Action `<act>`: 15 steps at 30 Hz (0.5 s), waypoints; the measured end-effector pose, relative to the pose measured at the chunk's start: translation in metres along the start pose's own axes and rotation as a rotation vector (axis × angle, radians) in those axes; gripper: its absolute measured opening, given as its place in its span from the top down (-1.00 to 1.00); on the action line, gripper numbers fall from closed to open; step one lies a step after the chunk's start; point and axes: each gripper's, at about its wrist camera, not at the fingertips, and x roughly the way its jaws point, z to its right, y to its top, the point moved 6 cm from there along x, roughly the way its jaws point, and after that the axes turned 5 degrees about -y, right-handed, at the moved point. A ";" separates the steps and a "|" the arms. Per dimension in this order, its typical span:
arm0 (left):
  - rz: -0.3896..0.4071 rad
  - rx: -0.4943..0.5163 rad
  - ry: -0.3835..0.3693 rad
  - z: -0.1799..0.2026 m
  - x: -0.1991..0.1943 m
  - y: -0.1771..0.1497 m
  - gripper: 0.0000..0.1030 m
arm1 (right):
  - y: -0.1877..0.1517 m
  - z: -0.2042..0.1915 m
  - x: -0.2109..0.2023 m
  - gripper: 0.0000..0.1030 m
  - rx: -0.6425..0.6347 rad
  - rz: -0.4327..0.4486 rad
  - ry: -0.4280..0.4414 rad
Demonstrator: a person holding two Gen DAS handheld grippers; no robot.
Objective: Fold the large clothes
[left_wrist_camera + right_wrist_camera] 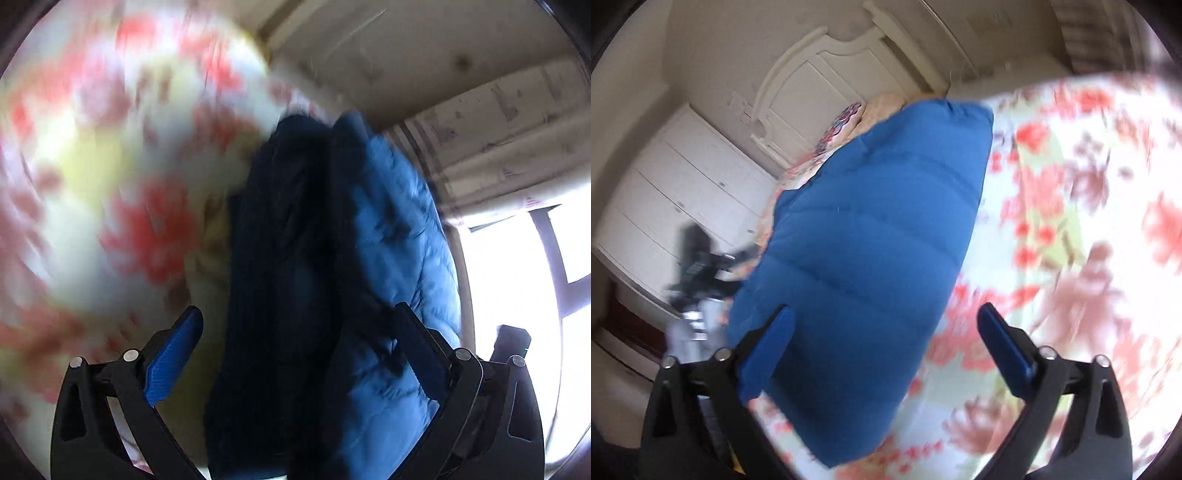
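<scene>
On floral bedspread [1071,206], blue jacket [864,258] lies folded.

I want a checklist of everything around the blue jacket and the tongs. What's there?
Surface: bed with floral sheet, blurred.
Job's things: blue jacket lying on the sheet; its dark side shows in the left view.
Clutter: patterned pillow by the headboard.
Tongs: left tongs open, jacket between the fingers, not pinched. Right tongs wide open, holding nothing.
Cables: nothing seen.
Surroundings: white drawers, bright window.
</scene>
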 end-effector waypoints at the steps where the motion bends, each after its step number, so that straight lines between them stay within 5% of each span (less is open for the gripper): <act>1: -0.029 -0.021 -0.039 -0.006 0.005 -0.003 -0.91 | -0.003 0.002 0.003 -0.95 0.015 -0.016 0.011; 8: -0.114 0.064 -0.078 -0.010 0.013 -0.011 -0.91 | -0.018 -0.007 0.039 -0.95 0.060 -0.139 0.079; 13: -0.084 0.124 -0.036 -0.005 0.016 -0.011 -0.91 | -0.022 -0.011 0.052 -0.96 0.091 -0.188 0.141; 15: -0.098 0.087 -0.107 0.000 0.023 -0.010 -0.91 | -0.020 -0.019 0.058 -0.96 0.080 -0.192 0.163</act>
